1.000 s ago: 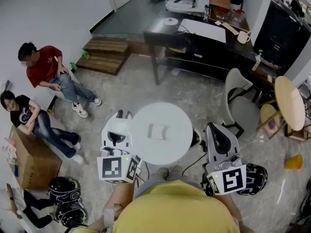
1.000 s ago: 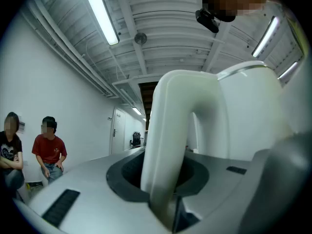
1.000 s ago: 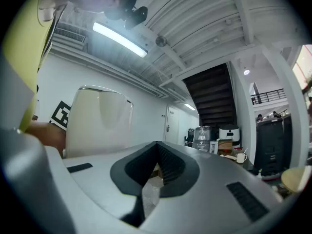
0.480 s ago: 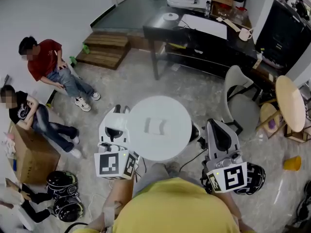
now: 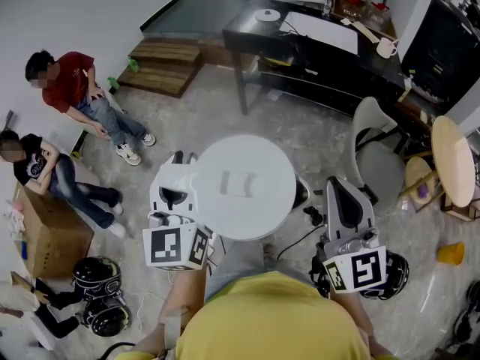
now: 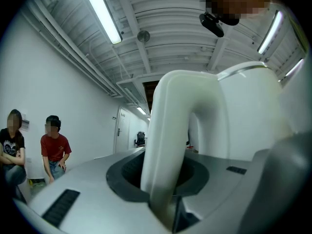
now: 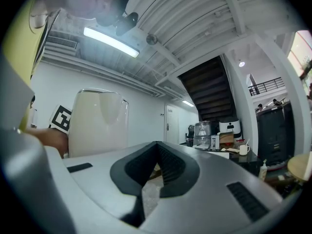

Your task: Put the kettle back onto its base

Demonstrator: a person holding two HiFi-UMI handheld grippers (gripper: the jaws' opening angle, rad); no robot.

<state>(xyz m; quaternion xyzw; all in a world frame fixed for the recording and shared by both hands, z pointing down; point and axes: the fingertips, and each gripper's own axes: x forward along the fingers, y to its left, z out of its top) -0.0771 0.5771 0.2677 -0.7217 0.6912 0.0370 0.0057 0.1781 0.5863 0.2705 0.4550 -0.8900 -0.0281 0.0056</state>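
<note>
I look down onto the round flat lid of the white kettle (image 5: 244, 186), which hangs in front of me above the floor. My left gripper (image 5: 178, 163) is at its left side, shut on the kettle's arched white handle (image 6: 170, 130). The kettle's body (image 6: 248, 111) bulges to the right of that handle. My right gripper (image 5: 341, 190) is off to the kettle's right, open, with only floor showing between its jaws (image 7: 151, 179). The right gripper view shows the cream kettle (image 7: 97, 126) upright at the left. A small white disc (image 5: 264, 13) lies on the black table; whether it is the base I cannot tell.
A black table (image 5: 315, 47) with appliances stands at the back. A white chair (image 5: 375, 163) and a round wooden table (image 5: 452, 160) are on the right. Two people (image 5: 67, 96) sit at the left by a cardboard box (image 5: 45, 238). Helmets (image 5: 97, 276) lie on the floor.
The kettle and both grippers have drifted a little forward, toward the black table. The left gripper's hold on the handle looks the same, and the right gripper is still empty.
</note>
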